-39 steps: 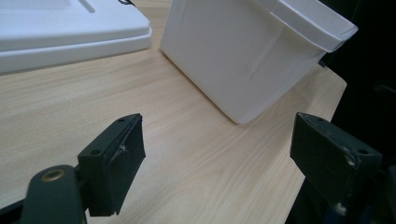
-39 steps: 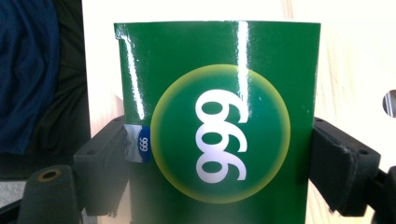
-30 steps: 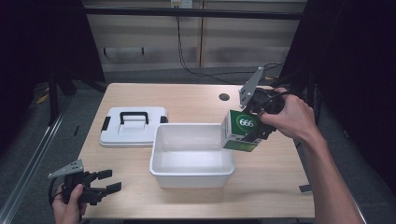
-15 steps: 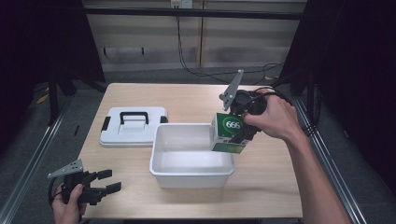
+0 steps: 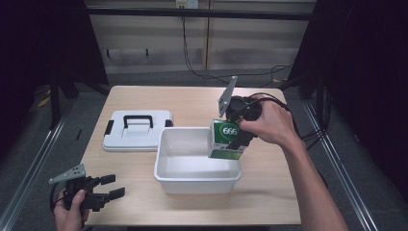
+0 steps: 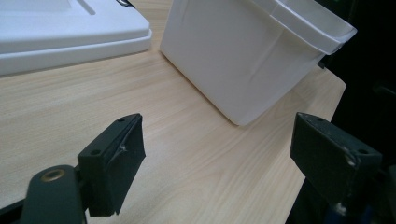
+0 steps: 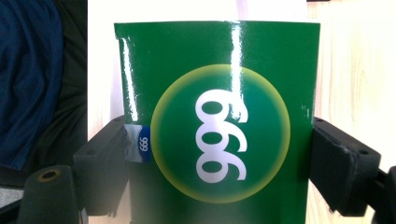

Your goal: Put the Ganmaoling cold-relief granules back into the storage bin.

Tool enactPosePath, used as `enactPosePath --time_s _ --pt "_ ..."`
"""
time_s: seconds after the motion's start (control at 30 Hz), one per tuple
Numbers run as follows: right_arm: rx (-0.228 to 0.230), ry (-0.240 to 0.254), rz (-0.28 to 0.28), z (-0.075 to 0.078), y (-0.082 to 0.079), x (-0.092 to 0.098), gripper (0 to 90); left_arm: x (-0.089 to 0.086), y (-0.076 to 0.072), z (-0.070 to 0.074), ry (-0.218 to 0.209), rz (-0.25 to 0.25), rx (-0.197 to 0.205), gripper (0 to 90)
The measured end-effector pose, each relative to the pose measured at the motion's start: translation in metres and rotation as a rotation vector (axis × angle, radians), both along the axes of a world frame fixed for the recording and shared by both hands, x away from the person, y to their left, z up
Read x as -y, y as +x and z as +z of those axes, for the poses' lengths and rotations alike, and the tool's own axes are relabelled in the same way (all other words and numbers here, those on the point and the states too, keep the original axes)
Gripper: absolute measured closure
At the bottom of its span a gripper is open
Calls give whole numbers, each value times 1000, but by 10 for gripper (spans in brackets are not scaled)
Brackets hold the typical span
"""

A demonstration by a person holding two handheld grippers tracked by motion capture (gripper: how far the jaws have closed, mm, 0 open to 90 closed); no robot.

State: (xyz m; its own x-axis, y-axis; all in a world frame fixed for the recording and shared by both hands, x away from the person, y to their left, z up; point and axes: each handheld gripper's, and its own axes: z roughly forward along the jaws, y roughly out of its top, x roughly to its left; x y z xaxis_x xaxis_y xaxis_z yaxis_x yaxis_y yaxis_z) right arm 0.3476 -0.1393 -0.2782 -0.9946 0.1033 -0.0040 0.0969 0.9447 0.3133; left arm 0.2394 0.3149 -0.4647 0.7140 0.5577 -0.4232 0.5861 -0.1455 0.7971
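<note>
High view, with both gripper views. The right gripper point(image 5: 236, 137) clamps one green carton point(image 5: 226, 139), marked "666", by its two opposite sides; in the right gripper view each black jaw presses flat against a side of the carton point(image 7: 217, 121). The carton hangs upright at the right end of the white bin point(image 5: 166, 168), its base over or just inside the bin's right rim; whether it touches the bin floor cannot be told. The bin's interior appears otherwise bare.

Progress, as judged: the work in hand appears to be placing the carton in the bin. Pick-up and carry are done; lowering, release and withdrawal of the right gripper remain. The white lid point(image 5: 137, 130) with its black handle lies flat on the table point(image 5: 269, 202) just left and far of the bin, so closing the bin, if intended, is not yet done.

The left gripper point(image 5: 103, 190) rests at the near left edge of the table, jaws spread and grasping nothing; the left gripper view looks between them at bare wood and the bin's outer wall point(image 6: 247, 60), with the lid point(image 6: 70, 32) beyond.

Count: one carton, one bin, one lid, two grippers, one table.
</note>
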Motion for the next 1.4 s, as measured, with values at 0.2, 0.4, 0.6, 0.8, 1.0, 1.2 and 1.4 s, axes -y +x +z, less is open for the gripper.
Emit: enactPosePath --time_s 0.2,0.4,0.6,0.8,1.0,1.2,1.4 --pt "-2 -20 17 -10 5 -9 159 0 0 0 1 -1 1 178" --pt "-6 -46 16 -18 7 -16 159 0 0 0 0 -1 0 178" --pt "-22 -94 1 -31 8 -23 159 0 0 0 2 -2 2 178" --pt "-19 -114 12 -38 10 -27 158 0 0 0 2 -2 2 178" --pt "-40 -130 16 -51 12 -29 158 0 0 1 0 3 6 178" --pt "-48 -142 3 -63 12 -25 158 0 1 0 5 -1 4 178" --pt "-52 -165 17 -73 12 -29 157 0 0 1 0 4 4 178"
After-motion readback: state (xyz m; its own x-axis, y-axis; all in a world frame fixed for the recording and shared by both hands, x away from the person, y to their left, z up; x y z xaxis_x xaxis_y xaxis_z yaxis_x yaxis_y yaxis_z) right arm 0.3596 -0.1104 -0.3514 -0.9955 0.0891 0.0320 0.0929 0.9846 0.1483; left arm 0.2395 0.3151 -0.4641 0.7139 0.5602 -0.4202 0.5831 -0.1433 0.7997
